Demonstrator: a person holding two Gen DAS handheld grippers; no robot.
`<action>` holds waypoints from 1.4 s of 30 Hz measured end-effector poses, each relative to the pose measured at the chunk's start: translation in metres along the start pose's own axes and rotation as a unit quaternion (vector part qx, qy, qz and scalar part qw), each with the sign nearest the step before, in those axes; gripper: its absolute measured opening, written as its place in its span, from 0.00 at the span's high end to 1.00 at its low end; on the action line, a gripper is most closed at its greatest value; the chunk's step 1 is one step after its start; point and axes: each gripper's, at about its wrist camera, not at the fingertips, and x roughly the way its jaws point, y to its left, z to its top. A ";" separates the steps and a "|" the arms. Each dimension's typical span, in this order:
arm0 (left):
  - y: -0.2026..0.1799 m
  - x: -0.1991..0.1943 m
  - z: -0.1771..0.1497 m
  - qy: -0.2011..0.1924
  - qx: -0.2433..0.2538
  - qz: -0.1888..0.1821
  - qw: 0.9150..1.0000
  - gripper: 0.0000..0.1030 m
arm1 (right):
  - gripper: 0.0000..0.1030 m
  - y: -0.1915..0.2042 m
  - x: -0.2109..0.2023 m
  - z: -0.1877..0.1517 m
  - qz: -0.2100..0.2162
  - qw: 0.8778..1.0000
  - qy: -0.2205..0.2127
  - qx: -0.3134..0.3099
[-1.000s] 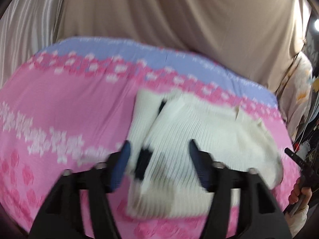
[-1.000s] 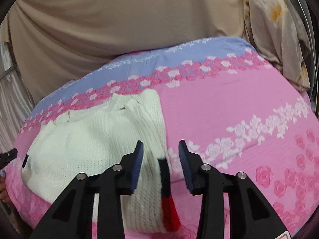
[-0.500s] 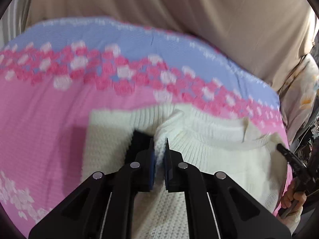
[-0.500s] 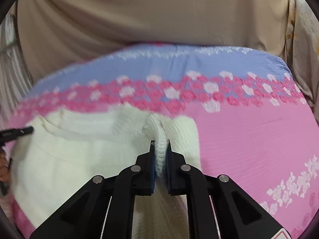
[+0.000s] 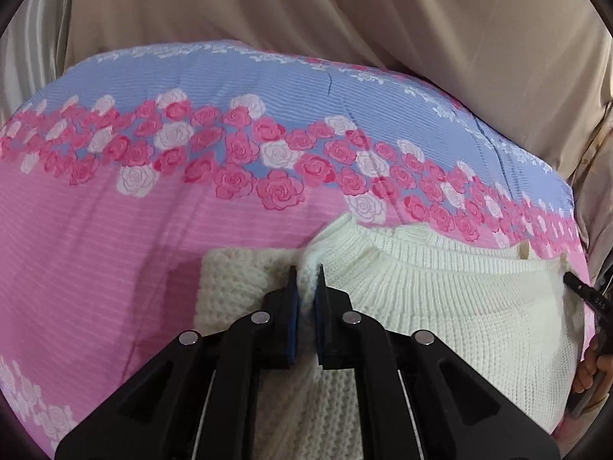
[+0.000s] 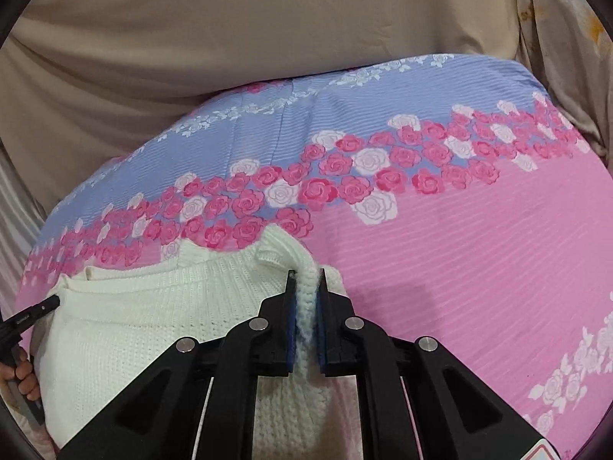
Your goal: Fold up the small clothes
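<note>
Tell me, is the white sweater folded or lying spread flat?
Partly folded: the white sweater has a sleeve layer underneath, and both grippers pinch its upper edge.

The sweater is lying on the bed, with a curtain hanging behind it.

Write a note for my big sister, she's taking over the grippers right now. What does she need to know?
Left gripper: shut on a pinch of the white knit sweater, at the left end of its ribbed band.
Right gripper: shut on the sweater at the right end of that band.
Where things are: the sweater lies on the pink and blue rose bedspread, ribbed band toward the far side. A folded white knit part shows flat beside the left gripper.
Done: both ends gripped.
Left: carry the gripped edge over to finish the fold, let go, smooth it. How many folds remain I can't tell.
</note>
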 end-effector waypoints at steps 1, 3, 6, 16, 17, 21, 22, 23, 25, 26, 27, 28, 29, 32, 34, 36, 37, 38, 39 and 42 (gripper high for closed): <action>-0.001 0.000 0.000 0.001 0.002 0.002 1.000 0.94 | 0.94 0.001 0.001 -0.001 -0.003 1.000 0.001 -0.002; -0.002 0.001 -0.001 0.002 0.004 0.005 1.000 0.94 | 0.94 -0.001 0.003 -0.003 0.003 1.000 0.004 0.005; -0.002 0.002 0.000 0.003 0.005 0.008 1.000 0.94 | 0.92 -0.008 0.005 -0.002 0.028 0.999 0.008 0.017; -0.010 0.003 0.001 0.009 0.015 0.025 1.000 0.93 | 0.66 0.007 0.006 -0.003 0.029 0.999 0.016 -0.005; -0.010 0.003 0.001 0.009 0.015 0.025 1.000 0.93 | 0.64 0.010 0.007 -0.003 0.025 0.999 0.017 -0.011; -0.012 0.004 0.001 0.011 0.016 0.024 1.000 0.89 | 0.63 0.016 0.010 -0.005 0.010 0.999 0.020 -0.024; -0.012 0.003 0.001 0.011 0.016 0.023 1.000 0.88 | 0.63 0.016 0.011 -0.005 0.008 0.999 0.020 -0.024; -0.013 0.003 0.001 0.011 0.014 0.020 1.000 0.83 | 0.63 0.016 0.010 -0.005 0.007 0.999 0.020 -0.026; -0.013 0.003 0.002 0.013 0.009 0.001 1.000 0.78 | 0.66 0.017 0.009 -0.005 0.004 1.000 0.016 -0.027; -0.014 0.003 0.002 0.014 0.009 -0.004 1.000 0.79 | 0.79 0.017 0.006 -0.005 0.002 1.000 0.010 -0.028; -0.015 0.002 0.002 0.013 0.012 -0.014 1.000 0.91 | 0.91 0.017 0.002 -0.005 0.010 1.000 0.003 -0.027; -0.015 -0.002 0.002 0.006 0.011 -0.026 1.000 0.94 | 0.91 0.017 -0.004 -0.005 0.022 0.999 -0.005 -0.025; -0.015 -0.008 0.003 -0.002 0.009 -0.036 0.999 0.94 | 0.92 0.019 -0.016 -0.006 0.041 0.998 -0.024 -0.028; -0.011 -0.061 -0.001 -0.053 0.003 -0.092 0.994 0.95 | 0.92 0.026 -0.080 -0.019 0.160 0.979 -0.099 -0.076; -0.005 -0.121 -0.018 -0.108 0.011 -0.138 0.984 0.95 | 0.92 0.027 -0.147 -0.048 0.244 0.944 -0.172 -0.137; 0.004 -0.180 -0.043 -0.161 0.019 -0.155 0.974 0.95 | 0.92 0.024 -0.197 -0.074 0.280 0.919 -0.212 -0.176; 0.009 -0.209 -0.056 -0.186 0.020 -0.156 0.970 0.95 | 0.92 0.021 -0.218 -0.085 0.292 0.910 -0.230 -0.186; 0.013 -0.229 -0.065 -0.206 0.018 -0.155 0.966 0.95 | 0.92 0.014 -0.237 -0.094 0.300 0.902 -0.248 -0.184; 0.016 -0.246 -0.073 -0.223 0.014 -0.151 0.963 0.95 | 0.92 0.007 -0.249 -0.095 0.298 0.902 -0.263 -0.170; 0.018 -0.257 -0.067 -0.236 0.004 -0.138 0.962 0.95 | 0.93 -0.018 -0.249 -0.071 0.290 0.908 -0.288 -0.094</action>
